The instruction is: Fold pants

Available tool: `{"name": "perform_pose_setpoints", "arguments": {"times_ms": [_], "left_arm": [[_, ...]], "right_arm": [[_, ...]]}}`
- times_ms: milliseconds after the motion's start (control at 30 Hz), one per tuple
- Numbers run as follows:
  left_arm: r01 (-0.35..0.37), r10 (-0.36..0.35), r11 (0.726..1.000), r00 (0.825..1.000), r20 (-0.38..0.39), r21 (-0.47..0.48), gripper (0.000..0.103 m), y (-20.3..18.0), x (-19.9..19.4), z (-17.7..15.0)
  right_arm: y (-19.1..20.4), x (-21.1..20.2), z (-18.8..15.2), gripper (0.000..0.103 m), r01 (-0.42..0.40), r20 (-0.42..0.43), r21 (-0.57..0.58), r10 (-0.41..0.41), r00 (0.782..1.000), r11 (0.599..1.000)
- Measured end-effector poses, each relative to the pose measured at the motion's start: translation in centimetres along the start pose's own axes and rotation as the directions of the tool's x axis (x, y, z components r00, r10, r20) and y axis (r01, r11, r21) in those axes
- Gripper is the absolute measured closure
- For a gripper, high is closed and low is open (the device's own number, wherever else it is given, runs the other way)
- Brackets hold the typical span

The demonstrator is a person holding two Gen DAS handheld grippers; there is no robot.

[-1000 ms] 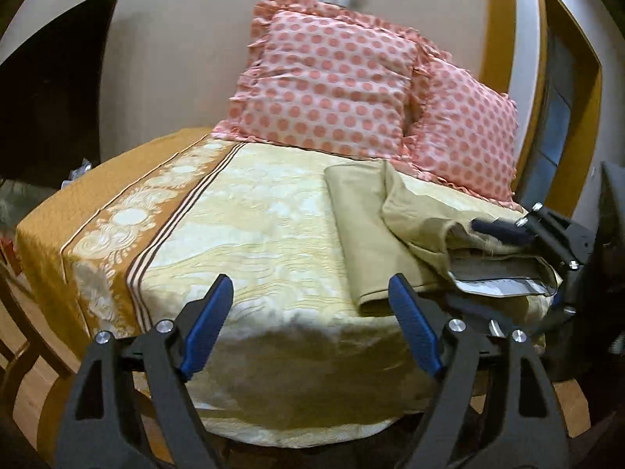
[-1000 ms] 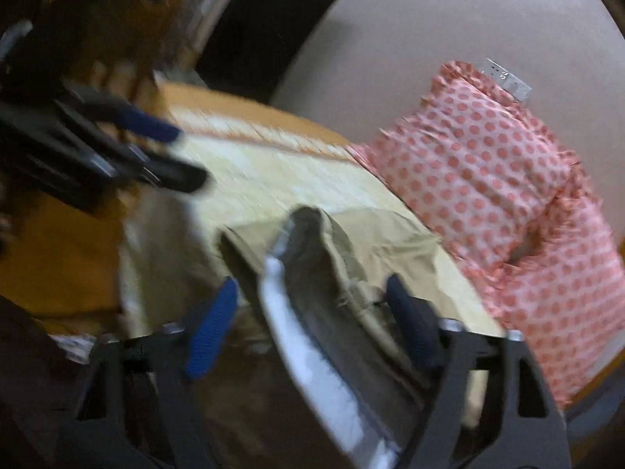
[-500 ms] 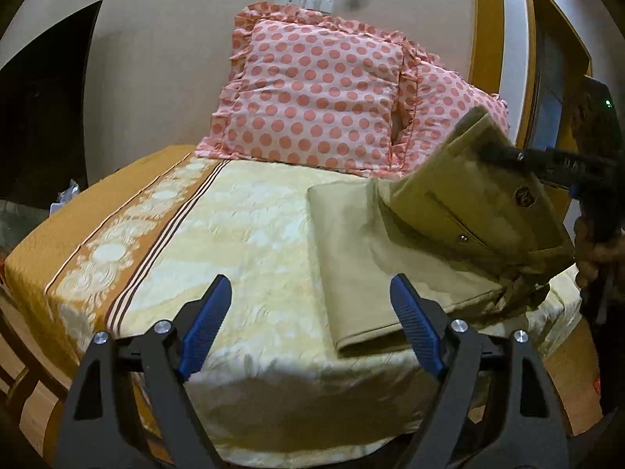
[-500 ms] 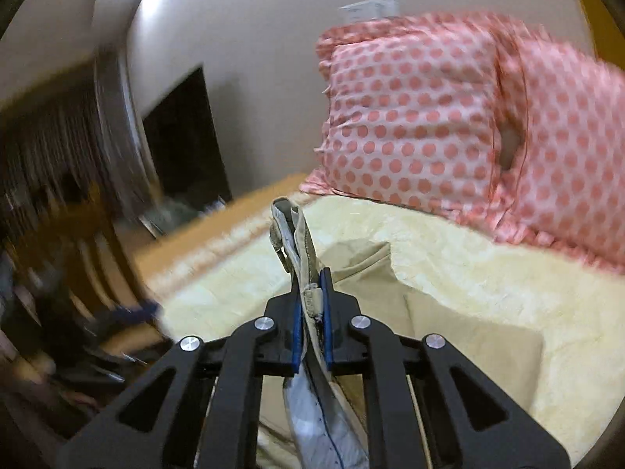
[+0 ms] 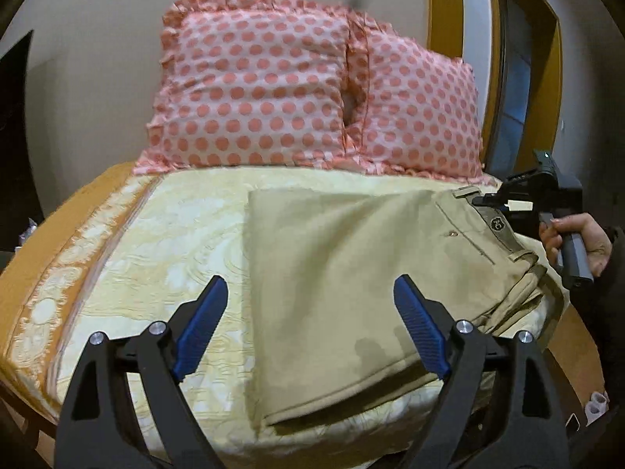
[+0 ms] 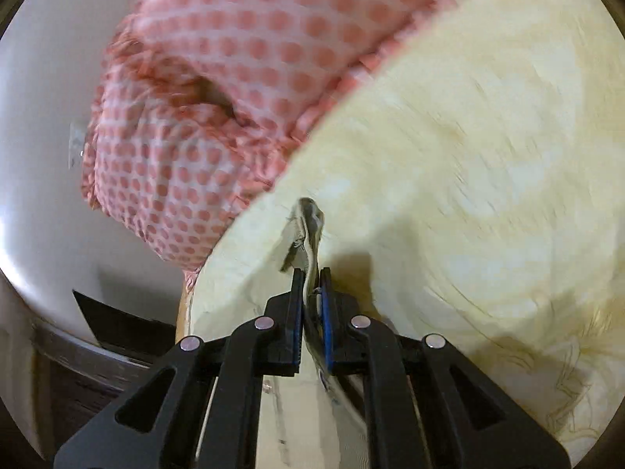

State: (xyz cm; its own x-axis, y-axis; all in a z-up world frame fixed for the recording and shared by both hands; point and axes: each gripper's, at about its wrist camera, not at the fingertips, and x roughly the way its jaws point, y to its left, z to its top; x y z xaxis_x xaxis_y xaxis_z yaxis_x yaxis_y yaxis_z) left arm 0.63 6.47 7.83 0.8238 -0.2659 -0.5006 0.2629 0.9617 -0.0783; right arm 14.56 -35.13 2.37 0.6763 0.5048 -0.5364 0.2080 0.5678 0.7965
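Note:
The khaki pants (image 5: 343, 273) lie folded on the yellow bedspread (image 5: 164, 242), waistband at the right edge. My left gripper (image 5: 308, 328) is open and empty, its blue pads above the near part of the pants. My right gripper (image 5: 504, 205) is at the far right, held by a hand, shut on the waistband. In the right wrist view the right gripper (image 6: 311, 273) pinches a strip of waistband (image 6: 306, 230) that sticks up past the pads, low over the bedspread (image 6: 468, 156).
Two pink polka-dot pillows (image 5: 258, 90) lean on the wall at the head of the bed; one also shows in the right wrist view (image 6: 218, 90). A wooden door frame (image 5: 445, 11) stands at the right. The bed's near edge drops off below the pants.
The right gripper, shut on the waistband, has swung the lifted top of the pants over and down toward the pillows. The pants now lie flat. The left gripper has moved in closer, still open.

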Motion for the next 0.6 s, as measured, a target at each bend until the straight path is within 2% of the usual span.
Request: {"name": "perform_pose_setpoints", "arguments": {"times_ms": [67,133,167,200,233,333,367,433,467,533,600], "left_arm": [[0.015,-0.015,1.0,0.999,-0.04,-0.013,0.016,0.1,1.1,-0.2],[0.011,-0.012,1.0,0.997,-0.076,-0.015,0.016,0.2,2.1,-0.4],[0.005,-0.007,1.0,0.996,-0.087,-0.023,0.016,0.5,2.4,-0.4],[0.012,-0.015,0.999,0.996,-0.09,-0.034,0.016,0.8,2.5,-0.3],[0.027,-0.032,0.998,0.995,-0.092,-0.061,0.016,1.5,2.5,0.0],[0.044,-0.056,0.991,0.994,-0.091,-0.129,0.016,4.1,2.6,1.4],[0.045,-0.059,0.988,0.994,-0.093,-0.145,0.016,4.8,2.8,1.8],[0.065,-0.086,0.984,0.989,-0.119,-0.168,0.016,6.2,3.8,2.8],[0.081,-0.106,0.981,0.985,-0.137,-0.173,0.016,6.7,4.6,3.4],[0.099,-0.129,0.979,0.978,-0.165,-0.176,0.016,7.1,5.8,4.0],[0.113,-0.147,0.978,0.969,-0.197,-0.173,0.016,7.2,7.2,4.6]], "right_arm": [[-0.4,-0.3,-0.2,0.093,-0.007,-0.007,0.017,0.007,1.0,1.0],[0.1,-0.5,-0.2,0.081,0.02,-0.028,-0.016,-0.02,0.999,1.0],[0.4,-0.5,0.0,0.061,0.051,-0.035,-0.042,-0.053,0.998,0.998],[0.6,-0.7,-0.2,0.035,0.06,-0.043,-0.068,-0.063,0.997,0.996],[0.9,-0.7,-0.1,0.028,0.064,-0.053,-0.093,-0.069,0.996,0.994],[1.1,-0.5,-0.8,0.03,0.069,-0.094,-0.191,-0.088,0.992,0.979],[0.7,-0.4,-0.9,0.035,0.062,-0.107,-0.2,-0.085,0.991,0.978],[1.0,0.1,-1.4,0.039,0.051,-0.122,-0.254,-0.085,0.989,0.966],[1.1,0.4,-1.6,0.048,0.024,-0.148,-0.26,-0.065,0.987,0.965],[1.3,1.2,-2.2,0.049,-0.009,-0.188,-0.273,-0.044,0.981,0.962],[2.0,1.4,-2.7,0.049,-0.009,-0.189,-0.341,-0.059,0.98,0.94]]}}
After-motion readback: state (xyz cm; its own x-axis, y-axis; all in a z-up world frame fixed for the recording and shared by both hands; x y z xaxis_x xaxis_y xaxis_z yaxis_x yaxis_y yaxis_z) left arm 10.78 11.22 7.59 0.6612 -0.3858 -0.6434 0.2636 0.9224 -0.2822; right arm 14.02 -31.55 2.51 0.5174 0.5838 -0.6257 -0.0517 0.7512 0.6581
